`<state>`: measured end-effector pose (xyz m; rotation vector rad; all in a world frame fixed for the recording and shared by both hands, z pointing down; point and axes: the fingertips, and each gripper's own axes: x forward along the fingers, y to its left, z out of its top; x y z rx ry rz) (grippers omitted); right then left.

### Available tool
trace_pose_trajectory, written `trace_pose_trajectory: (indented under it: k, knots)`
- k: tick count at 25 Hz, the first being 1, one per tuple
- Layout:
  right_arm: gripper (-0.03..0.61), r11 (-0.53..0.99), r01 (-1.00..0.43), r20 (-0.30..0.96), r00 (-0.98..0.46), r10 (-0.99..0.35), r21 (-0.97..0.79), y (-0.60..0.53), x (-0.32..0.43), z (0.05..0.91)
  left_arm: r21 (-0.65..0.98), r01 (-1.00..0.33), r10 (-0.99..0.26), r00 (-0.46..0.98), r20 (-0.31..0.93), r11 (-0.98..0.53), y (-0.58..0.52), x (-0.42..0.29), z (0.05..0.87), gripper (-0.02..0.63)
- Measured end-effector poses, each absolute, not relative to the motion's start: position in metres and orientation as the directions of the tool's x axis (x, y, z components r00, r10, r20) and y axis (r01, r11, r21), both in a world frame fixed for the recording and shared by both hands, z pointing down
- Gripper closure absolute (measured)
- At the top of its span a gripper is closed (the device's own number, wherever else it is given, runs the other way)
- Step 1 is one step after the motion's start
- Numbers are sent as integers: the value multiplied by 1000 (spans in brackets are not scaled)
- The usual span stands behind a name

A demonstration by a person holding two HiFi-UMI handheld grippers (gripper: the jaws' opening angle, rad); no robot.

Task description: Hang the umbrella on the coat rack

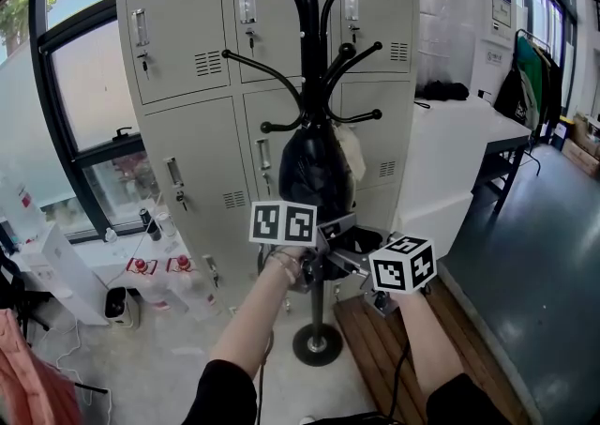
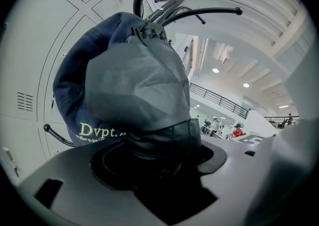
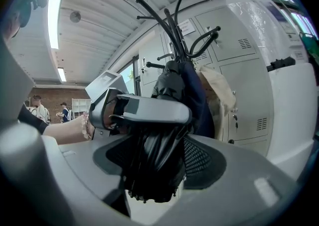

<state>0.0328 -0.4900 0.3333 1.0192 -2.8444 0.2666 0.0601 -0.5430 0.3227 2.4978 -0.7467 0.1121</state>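
Black umbrella, folded, hangs against the coat rack pole just under the lower hooks. Its bottom end is clamped by both tools: left hand-held gripper and right hand-held gripper each closed on the fabric. Can't tell if its loop sits over a hook. Risk: letting go with the loop unseated drops it to the floor; a downward tug could rock the rack or knock off the navy cap. Cap reads "Dvpt.", line below unreadable.

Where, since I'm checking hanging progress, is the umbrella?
Head view, centre: the umbrella sits against the coat rack pole, just below its lower hooks, before the lockers.
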Motion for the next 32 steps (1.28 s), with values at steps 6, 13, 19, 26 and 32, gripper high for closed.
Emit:
trace_pose_trajectory:
  k: [6,13,19,26,32]
  knots:
    - [299,750,-652,183,-755,-629,-112,-490,35,345,481,-501,-474,860,186,-720,-543,63,333,298]
    - [299,739,-666,191,-742,-643,-98,-490,35,360,463,-471,-458,876,150,-751,-540,65,344,298]
    - [285,723,-690,202,-713,-672,-28,-495,34,368,437,-466,-486,871,73,-769,-544,62,349,296]
    - [219,694,-718,177,-689,-702,-42,-496,39,372,440,-532,-593,805,-4,-724,-552,41,352,269]
    - [179,657,-750,149,-660,-736,-73,-497,47,372,433,-550,-625,779,-43,-715,-543,28,352,265]
